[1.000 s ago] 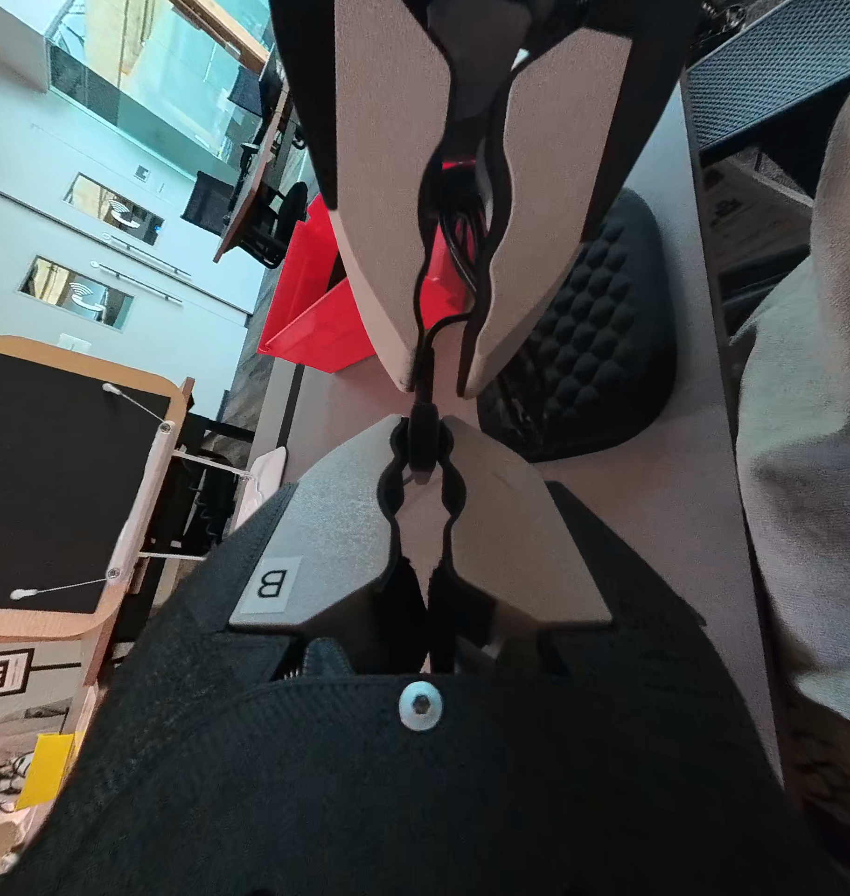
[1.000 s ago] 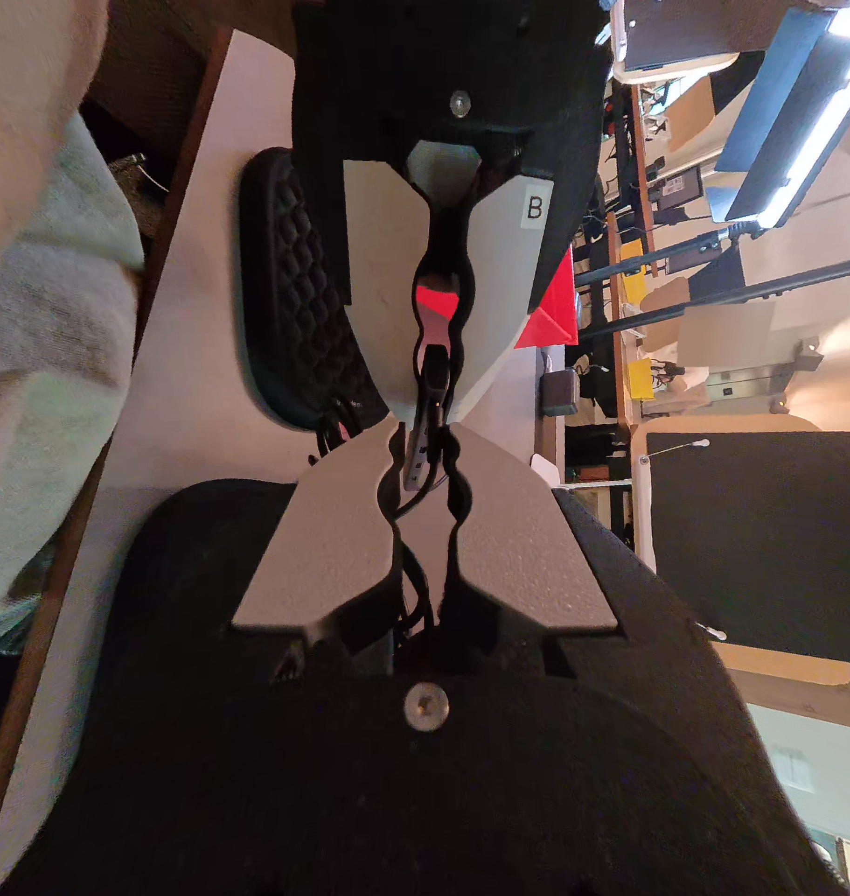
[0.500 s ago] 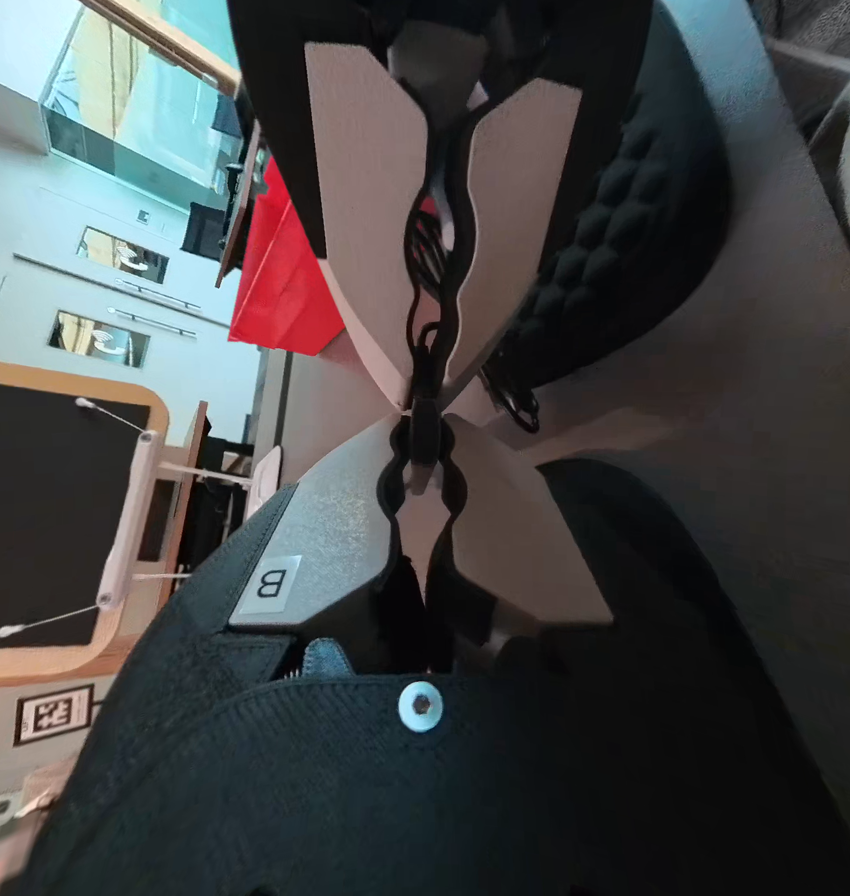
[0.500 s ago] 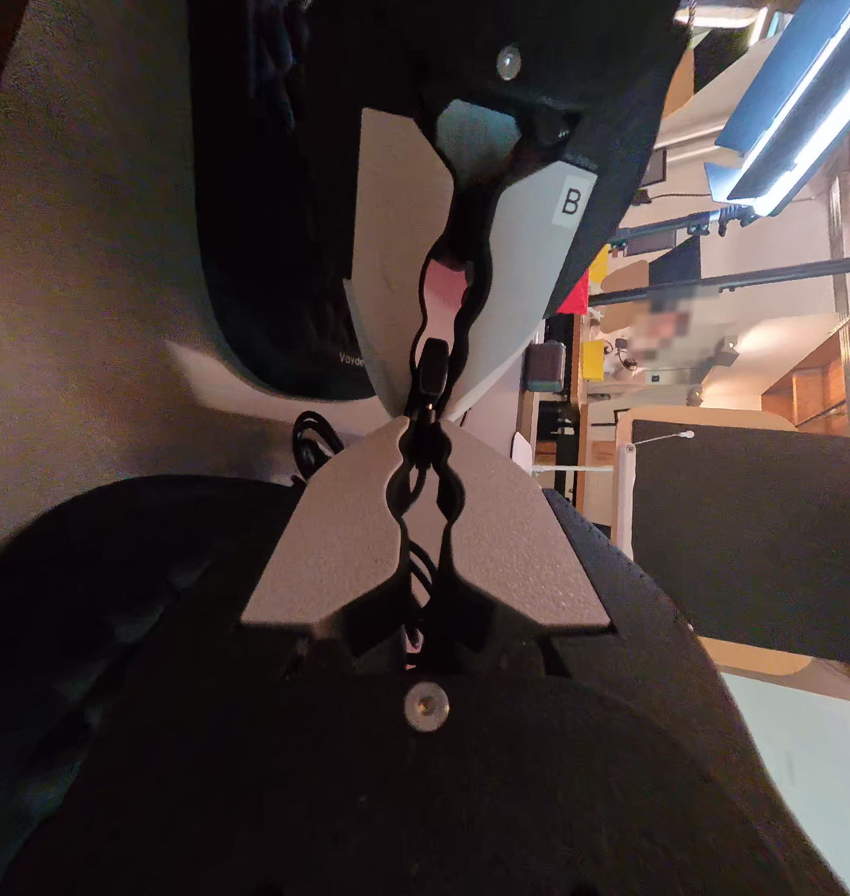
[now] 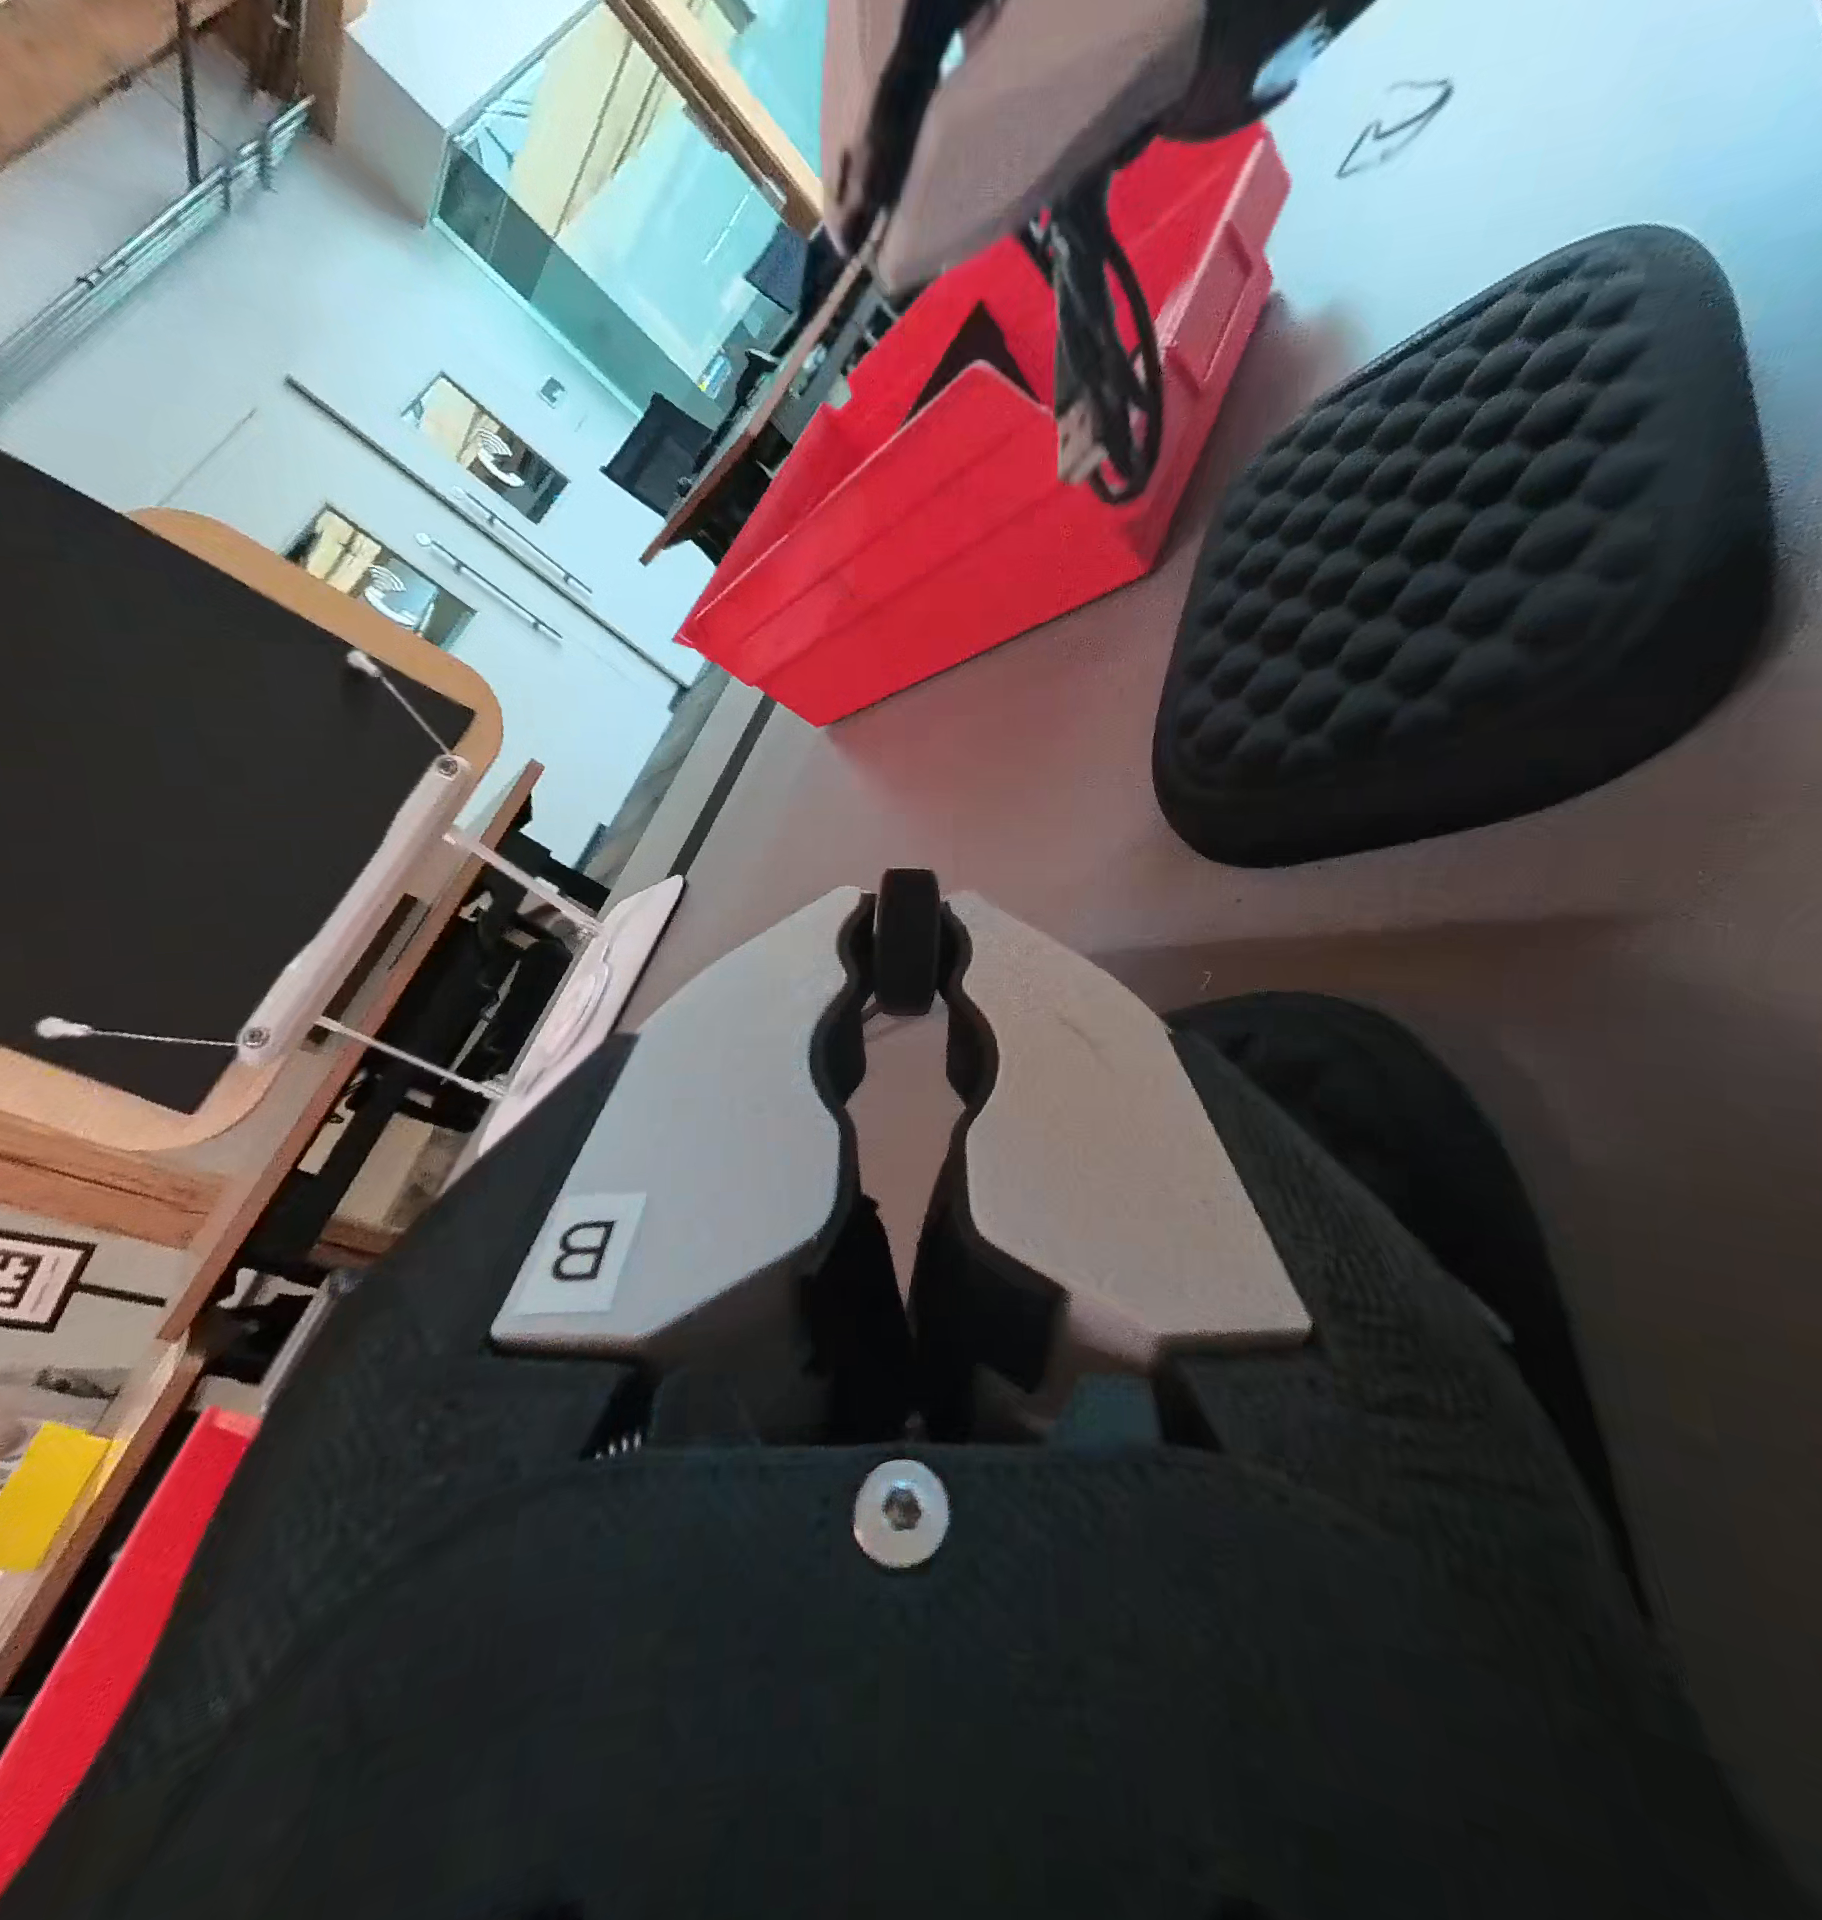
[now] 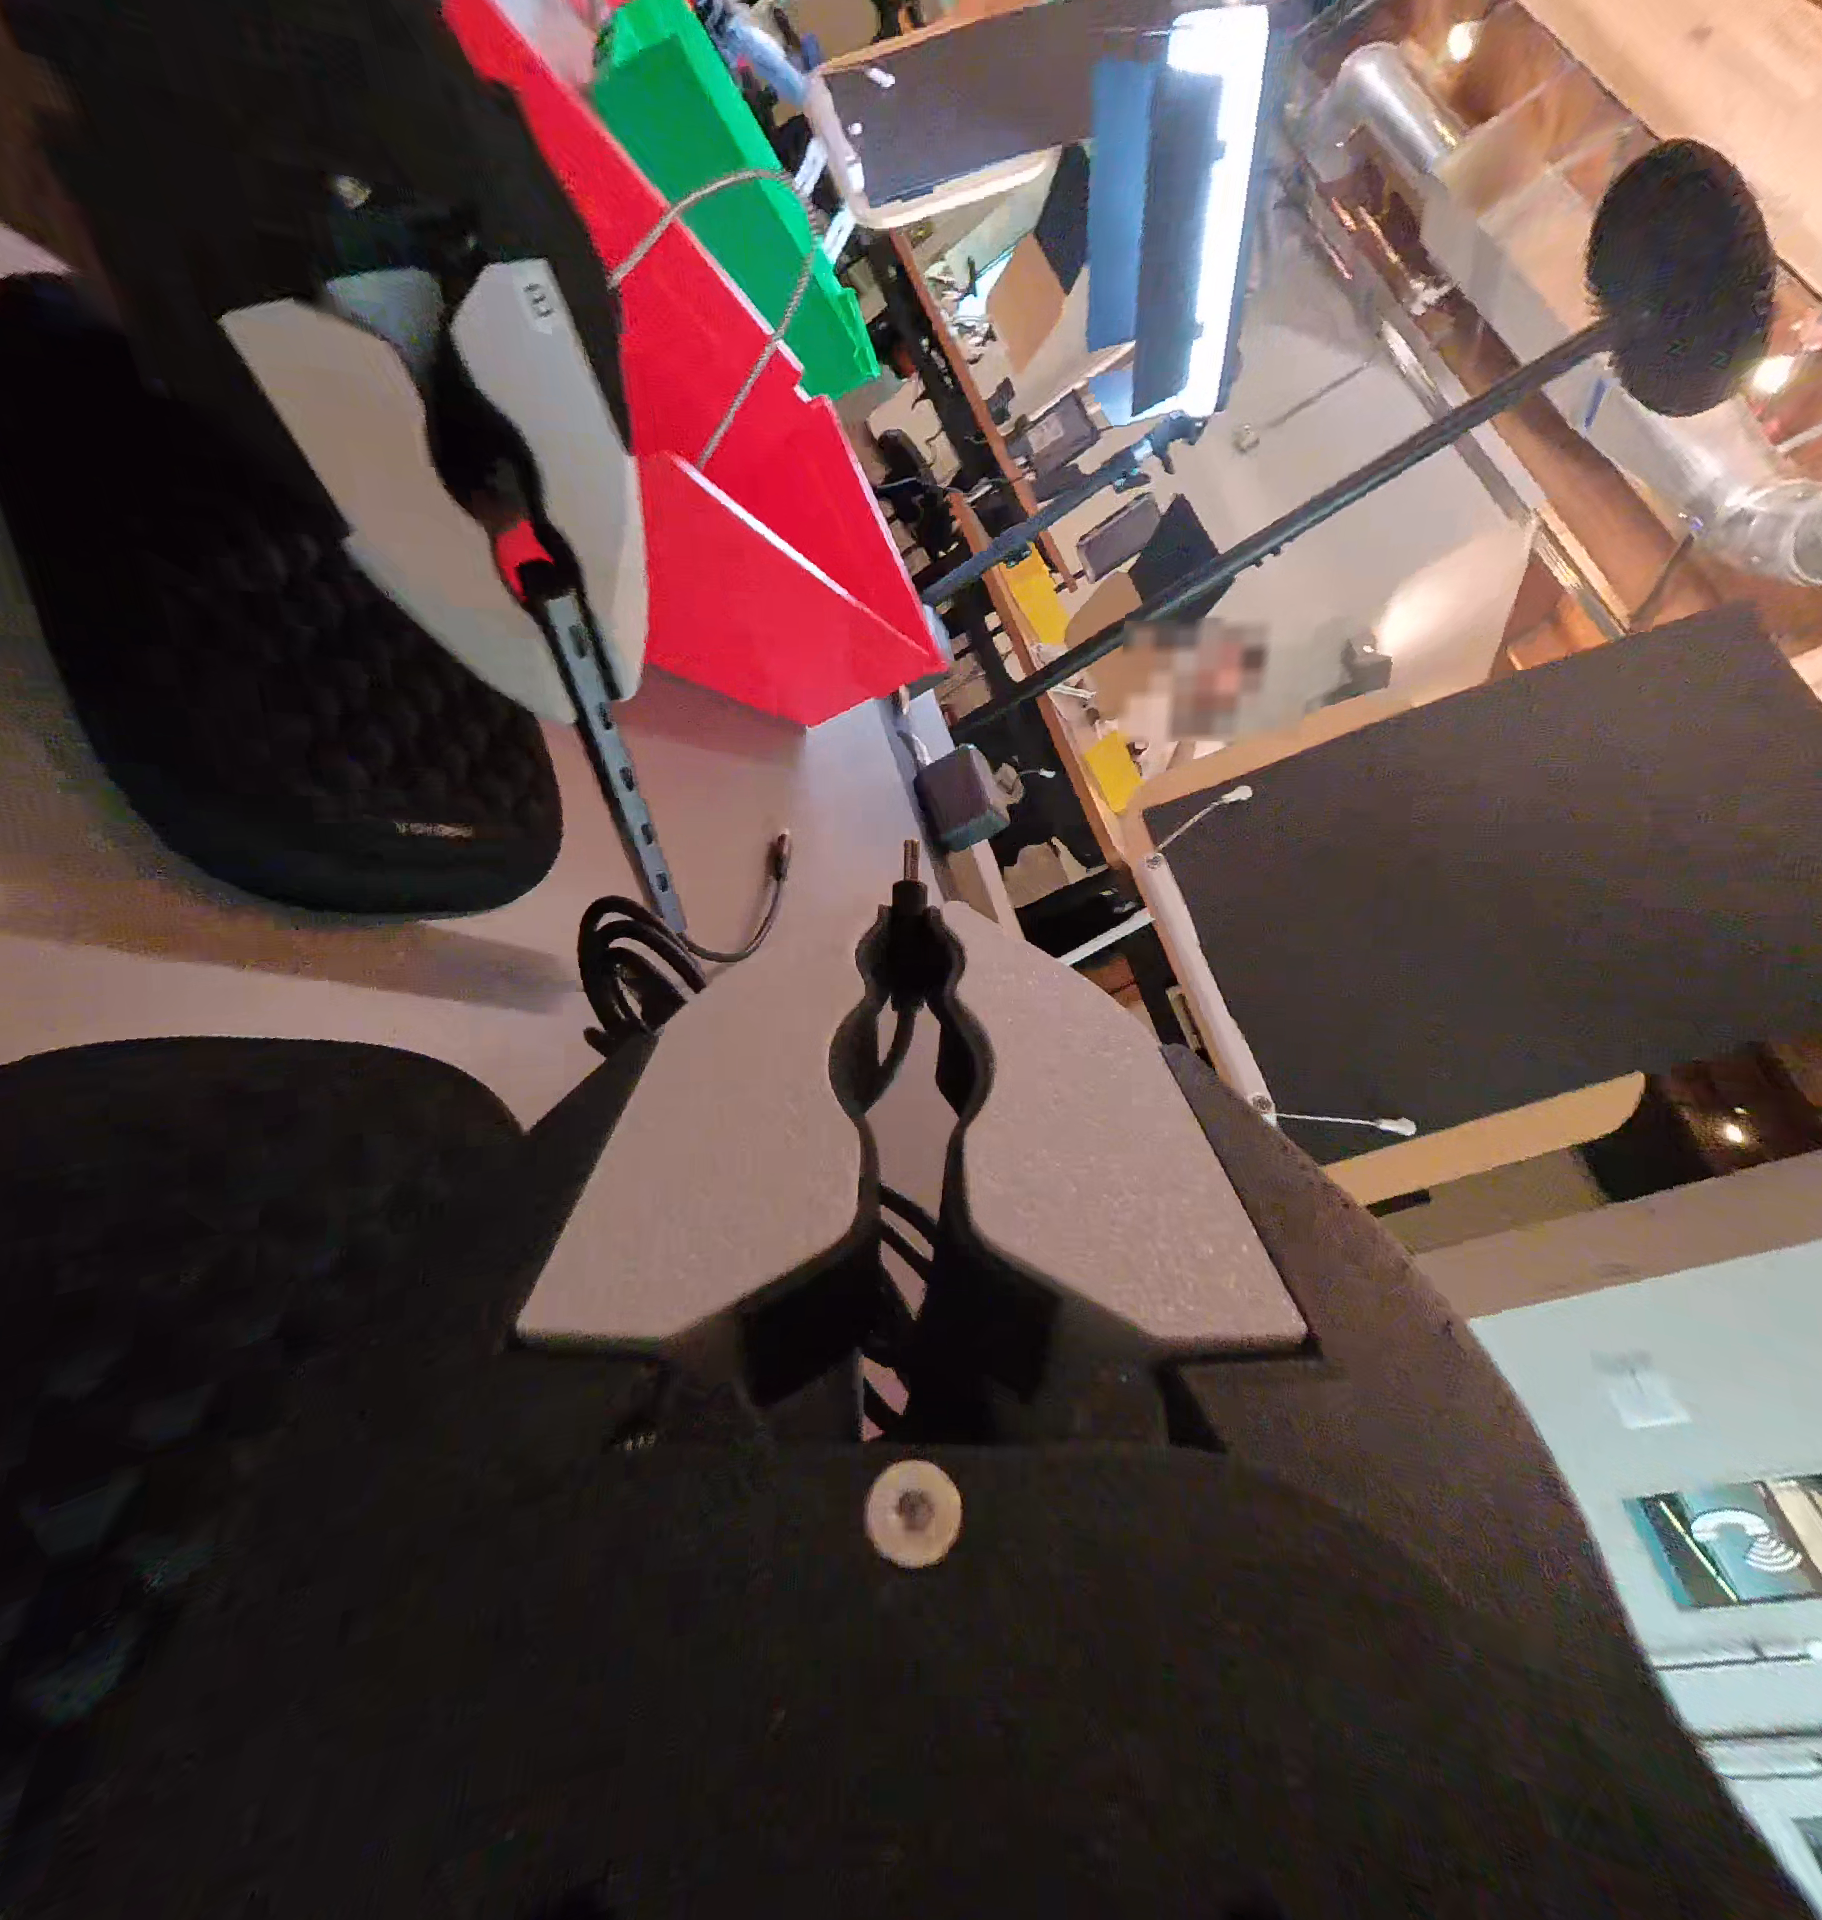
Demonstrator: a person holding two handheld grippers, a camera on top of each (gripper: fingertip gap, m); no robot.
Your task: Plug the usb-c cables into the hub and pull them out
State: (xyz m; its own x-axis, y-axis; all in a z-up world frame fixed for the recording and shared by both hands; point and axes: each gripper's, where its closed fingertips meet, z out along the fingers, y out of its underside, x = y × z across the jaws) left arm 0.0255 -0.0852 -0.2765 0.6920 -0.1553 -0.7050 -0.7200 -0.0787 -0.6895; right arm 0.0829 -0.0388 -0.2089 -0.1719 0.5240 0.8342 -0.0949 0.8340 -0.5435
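Note:
In the left wrist view my left gripper (image 5: 907, 920) is shut on the end of the hub (image 5: 907, 951), which shows end-on as a dark stub. In the right wrist view the hub (image 6: 616, 769) is a long grey strip with several ports, sticking out of the left gripper (image 6: 574, 655). My right gripper (image 6: 912, 925) is shut on a black usb-c cable plug (image 6: 909, 883); its metal tip is bare and apart from the hub. In the left wrist view the right gripper (image 5: 871, 197) is high up with looped black cable (image 5: 1104, 343) hanging from it.
A black dimpled pad (image 5: 1458, 540) lies on the grey table (image 5: 1302, 1039); it also shows in the right wrist view (image 6: 263, 675). A red bin (image 5: 969, 540) stands behind it, with a green bin (image 6: 720, 187) farther on. A coil of black cable (image 6: 626, 977) lies on the table.
The two grippers stood tip to tip with the plug at the hub. They have drawn apart: the plug is out of the hub, and both grippers stay shut.

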